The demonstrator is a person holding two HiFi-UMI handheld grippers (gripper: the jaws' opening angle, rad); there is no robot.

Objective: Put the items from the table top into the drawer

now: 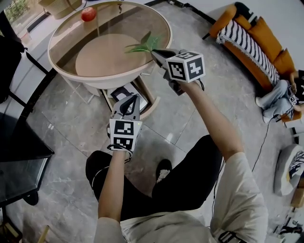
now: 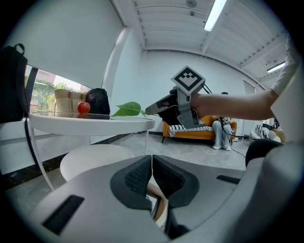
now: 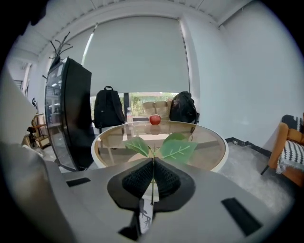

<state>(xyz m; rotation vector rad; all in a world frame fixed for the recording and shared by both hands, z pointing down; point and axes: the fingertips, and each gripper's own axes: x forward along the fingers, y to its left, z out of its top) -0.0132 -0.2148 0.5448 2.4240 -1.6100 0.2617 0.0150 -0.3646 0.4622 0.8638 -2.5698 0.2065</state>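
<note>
A green leafy sprig (image 1: 142,46) hangs just over the near edge of the round glass table (image 1: 57,61), its thin stem pinched in my right gripper (image 1: 154,52), which is shut on it. In the right gripper view the leaves (image 3: 164,148) spread just past the closed pads of that gripper (image 3: 153,161). A red apple (image 1: 88,14) sits at the table's far rim. Under the table an open drawer (image 1: 154,102) sticks out. My left gripper (image 1: 132,98) hovers above it, shut and empty; its pads (image 2: 137,175) touch.
An orange sofa (image 1: 256,42) with a striped cushion stands at the right, and a person (image 1: 278,97) sits by it. Beyond the table are a black backpack (image 3: 105,111), a dark cabinet (image 3: 71,114), a woven basket (image 3: 156,108) and a black bag (image 3: 183,109).
</note>
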